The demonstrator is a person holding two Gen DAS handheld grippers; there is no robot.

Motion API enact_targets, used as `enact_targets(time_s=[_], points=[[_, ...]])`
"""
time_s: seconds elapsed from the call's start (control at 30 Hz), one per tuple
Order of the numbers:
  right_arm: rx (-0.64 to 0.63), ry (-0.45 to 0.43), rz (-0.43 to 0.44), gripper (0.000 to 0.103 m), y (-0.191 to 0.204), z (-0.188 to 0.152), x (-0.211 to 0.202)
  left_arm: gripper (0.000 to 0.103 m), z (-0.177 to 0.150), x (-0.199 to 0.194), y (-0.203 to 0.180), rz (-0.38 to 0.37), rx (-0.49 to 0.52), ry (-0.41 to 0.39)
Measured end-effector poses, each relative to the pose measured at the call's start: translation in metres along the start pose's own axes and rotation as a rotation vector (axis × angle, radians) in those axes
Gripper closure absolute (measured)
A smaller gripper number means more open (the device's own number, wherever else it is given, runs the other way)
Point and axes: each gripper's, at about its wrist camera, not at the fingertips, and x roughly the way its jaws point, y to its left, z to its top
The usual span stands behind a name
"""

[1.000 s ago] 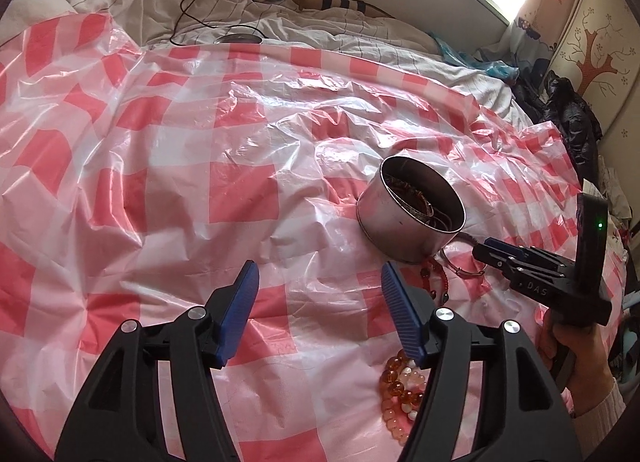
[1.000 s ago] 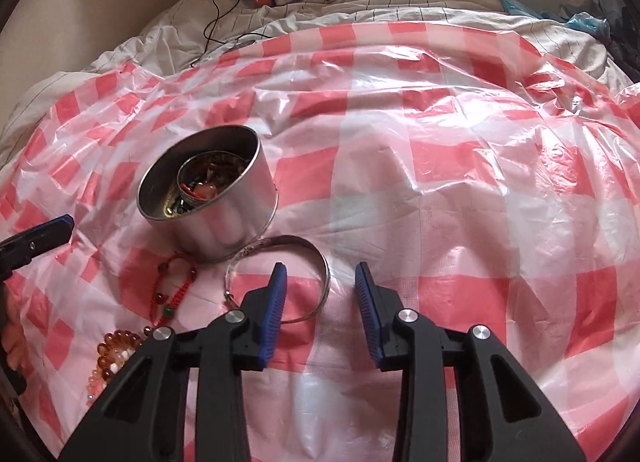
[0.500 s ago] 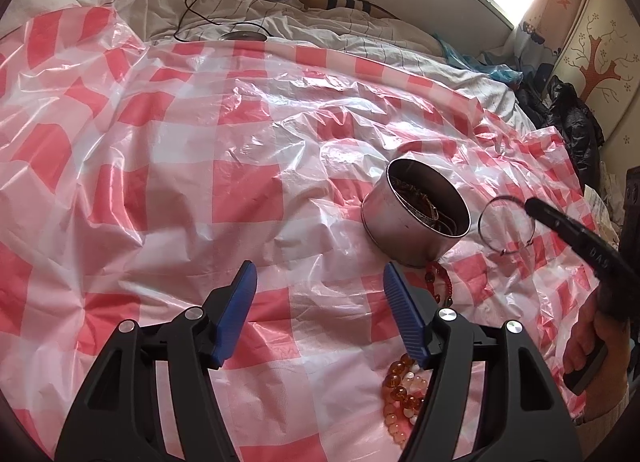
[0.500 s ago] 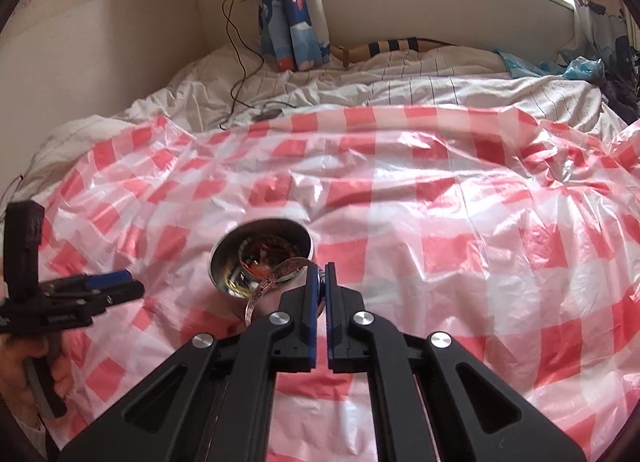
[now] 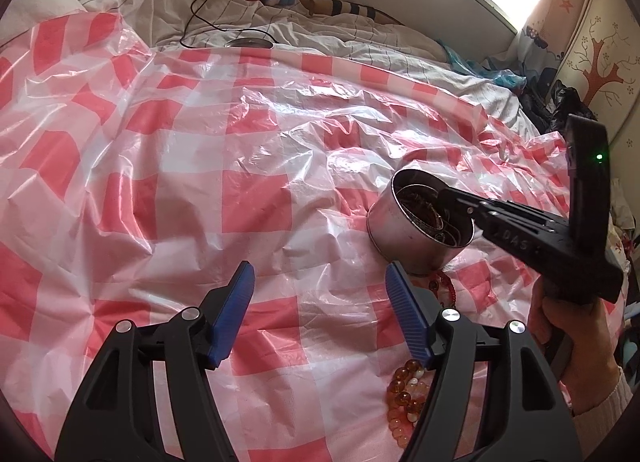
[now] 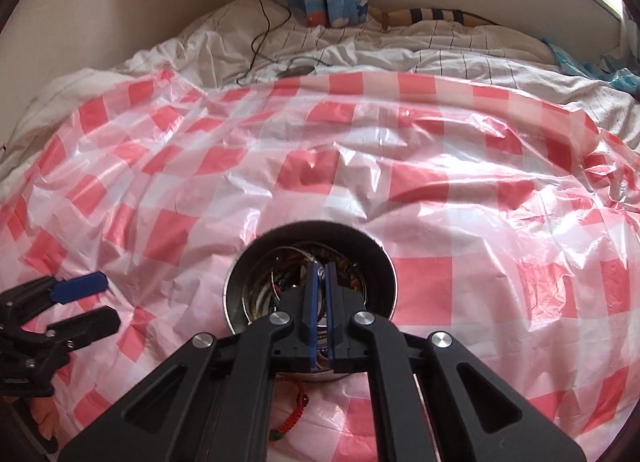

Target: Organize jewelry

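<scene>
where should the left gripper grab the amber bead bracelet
Judging from the left wrist view, come down from above on the amber bead bracelet's near-left arc, jaws across the strand. It lies flat on the checked plastic sheet, partly hidden under the open left gripper's right finger, so the exposed beads are the reachable part.
</scene>
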Motion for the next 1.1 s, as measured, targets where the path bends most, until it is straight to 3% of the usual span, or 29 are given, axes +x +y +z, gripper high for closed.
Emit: enact_targets(time_s=[0.07,0.1,0.27,0.47,0.73,1.1], points=[[-0.012,0.009,-0.018,0.09,0.0,-0.002,0.001,0.038,0.0,0.0,-0.002,0.011,0.013,-0.001],[-0.007,-0.011,-0.031,0.08,-0.002,-0.003,-0.004,0.038,0.0,0.0,-0.004,0.013,0.019,-0.002],[-0.01,-0.151,-0.054,0.063,-0.001,-0.015,-0.055,0.035,0.001,-0.002,-0.012,0.012,0.046,-0.013],[-0.039,-0.158,-0.065,0.05,0.008,-0.07,-0.087,0.031,0.003,-0.003,-0.016,0.037,0.058,-0.029],[-0.016,-0.197,-0.094,0.038,0.002,-0.124,-0.104,0.022,0.005,-0.003,-0.021,0.067,0.058,-0.053],[0.042,-0.176,-0.092,0.035,-0.01,-0.129,-0.092,0.016,0.006,0.0,-0.035,0.094,0.102,-0.068]])
